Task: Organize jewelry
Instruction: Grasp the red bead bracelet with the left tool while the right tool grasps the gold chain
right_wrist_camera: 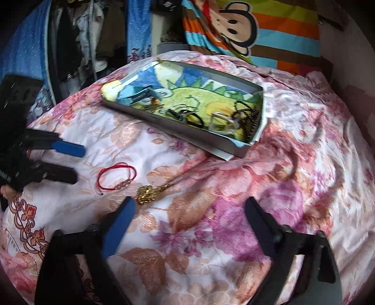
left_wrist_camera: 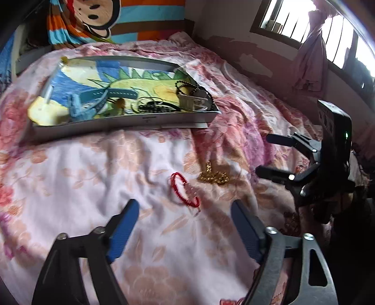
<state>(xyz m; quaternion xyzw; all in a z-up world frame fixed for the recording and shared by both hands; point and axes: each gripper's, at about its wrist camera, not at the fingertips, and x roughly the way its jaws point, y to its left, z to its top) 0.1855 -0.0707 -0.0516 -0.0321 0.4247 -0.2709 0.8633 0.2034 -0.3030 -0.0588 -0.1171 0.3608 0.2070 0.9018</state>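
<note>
A red cord bracelet (left_wrist_camera: 185, 191) with pale pink beads lies on the floral bedspread, just ahead of my open, empty left gripper (left_wrist_camera: 185, 211). It also shows in the right wrist view (right_wrist_camera: 117, 176). A gold chain necklace (left_wrist_camera: 213, 176) lies heaped to its right; in the right wrist view the necklace (right_wrist_camera: 150, 193) sits by my left fingertip. My right gripper (right_wrist_camera: 189, 208) is open and empty above the bedspread; in the left wrist view it (left_wrist_camera: 263, 154) is right of the necklace. A grey tray (left_wrist_camera: 121, 122) with a cartoon lining holds several pieces of jewelry.
The tray (right_wrist_camera: 187, 138) sits further back on the bed. A striped monkey-print pillow (left_wrist_camera: 93, 14) lies behind it. A wall and barred window (left_wrist_camera: 304, 21) stand at the right. Hanging clothes (right_wrist_camera: 82, 42) are at the left beyond the bed.
</note>
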